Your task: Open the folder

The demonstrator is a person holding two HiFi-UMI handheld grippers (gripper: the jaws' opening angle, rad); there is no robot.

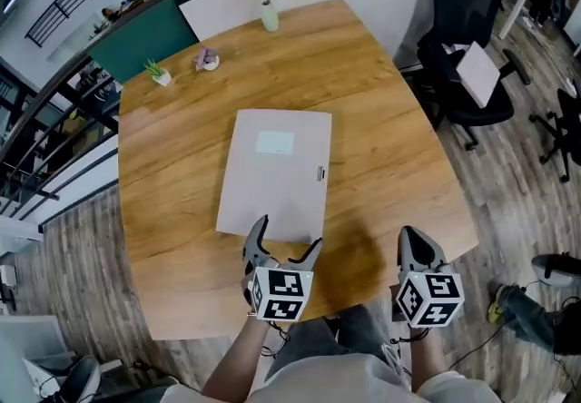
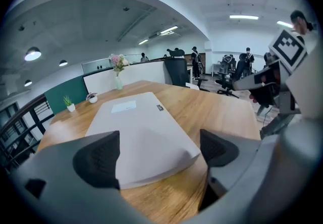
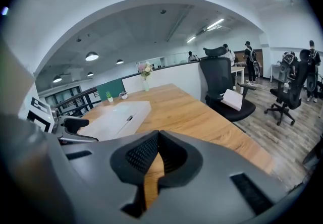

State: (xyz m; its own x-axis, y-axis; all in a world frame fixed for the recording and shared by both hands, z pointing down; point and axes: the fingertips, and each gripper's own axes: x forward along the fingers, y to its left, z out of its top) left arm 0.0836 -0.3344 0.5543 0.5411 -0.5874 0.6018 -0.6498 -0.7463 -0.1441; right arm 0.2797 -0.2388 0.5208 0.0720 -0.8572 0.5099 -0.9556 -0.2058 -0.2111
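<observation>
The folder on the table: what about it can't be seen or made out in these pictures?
Contents: the folder lies closed in every view, so its cover hides them.
Label: any print is too small in the head view and blurred in the left gripper view.
Clasp on its right edge: too small to tell how it fastens.
Near edge: partly covered by the left gripper in the head view.

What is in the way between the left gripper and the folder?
Nothing visible. The left gripper, jaws open, is right at the near edge of the folder, with no object between them.
</observation>
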